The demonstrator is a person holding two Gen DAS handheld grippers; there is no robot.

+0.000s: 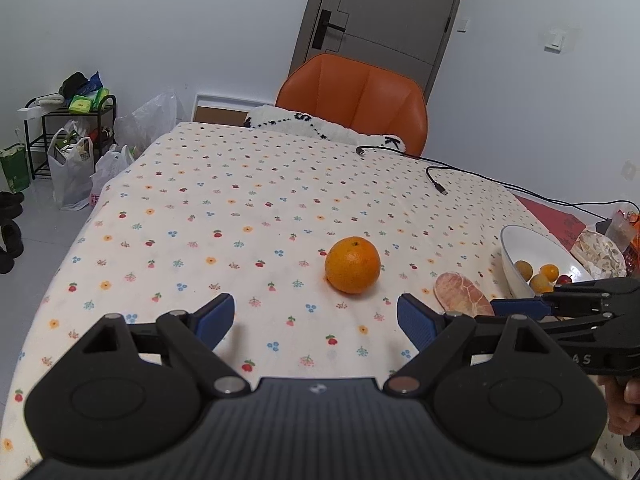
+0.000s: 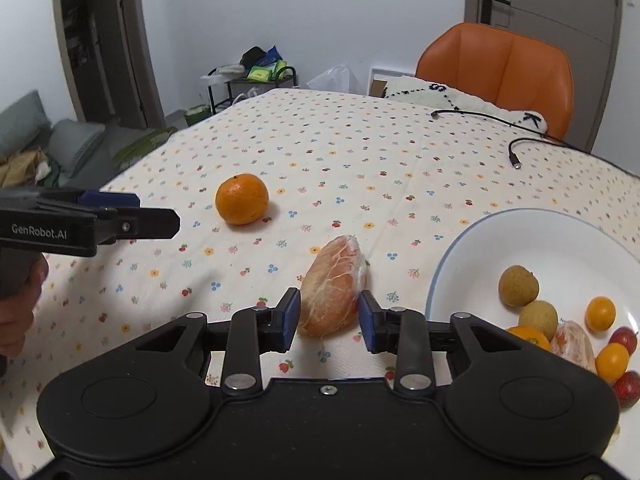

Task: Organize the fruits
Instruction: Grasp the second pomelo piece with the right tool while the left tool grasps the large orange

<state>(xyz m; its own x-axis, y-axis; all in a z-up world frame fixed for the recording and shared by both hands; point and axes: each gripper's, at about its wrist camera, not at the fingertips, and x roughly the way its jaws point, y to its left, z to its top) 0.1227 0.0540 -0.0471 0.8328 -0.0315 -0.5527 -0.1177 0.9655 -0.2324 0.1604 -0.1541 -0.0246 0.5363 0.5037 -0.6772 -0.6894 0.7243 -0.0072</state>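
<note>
- Left wrist: left gripper [image 1: 316,320] spread wide, empty; orange [image 1: 352,265] ahead on surface, still loose.
- Right wrist: right gripper [image 2: 329,316] apart around pomelo segment [image 2: 334,286], not yet clamped; bowl [image 2: 460,248] at right already holding several fruits.

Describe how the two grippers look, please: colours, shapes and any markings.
Both the left gripper and the right gripper are matte black, with blue pads on the fingers, silver pivot screws and round side housings. The left one carries white "GenRobot.AI" lettering.

R gripper [image 2: 328,316] jaws straddle peeled pomelo wedge [image 2: 334,290], not clamped.
</note>
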